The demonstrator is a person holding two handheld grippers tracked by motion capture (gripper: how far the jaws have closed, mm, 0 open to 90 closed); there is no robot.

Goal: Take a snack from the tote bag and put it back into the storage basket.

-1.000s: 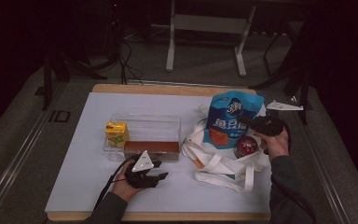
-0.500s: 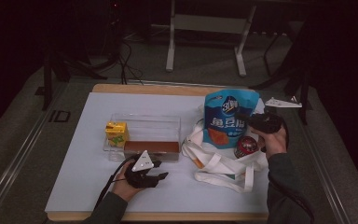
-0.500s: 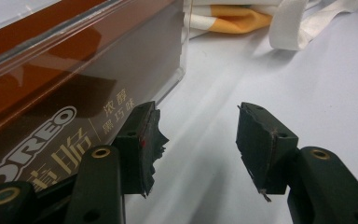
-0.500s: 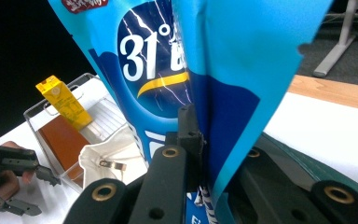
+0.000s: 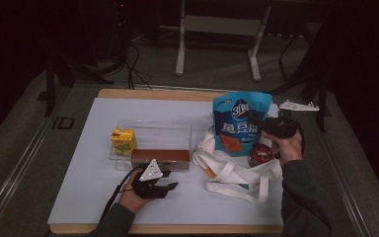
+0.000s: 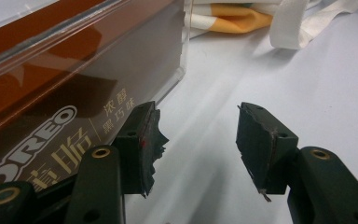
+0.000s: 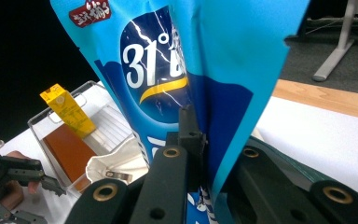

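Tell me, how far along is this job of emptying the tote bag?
Done: the yellow carton and brown box sit in the clear tray. In hand: the right gripper pinches the blue snack bag. Left: the red can on the tote bag.

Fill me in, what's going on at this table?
A person works two handheld grippers. The right gripper has just closed its jaws on the blue snack bag, holding it upright over the white tote bag, where a red can sits. The left gripper rests open on the table beside the clear tray, which holds a brown box and a yellow juice carton.
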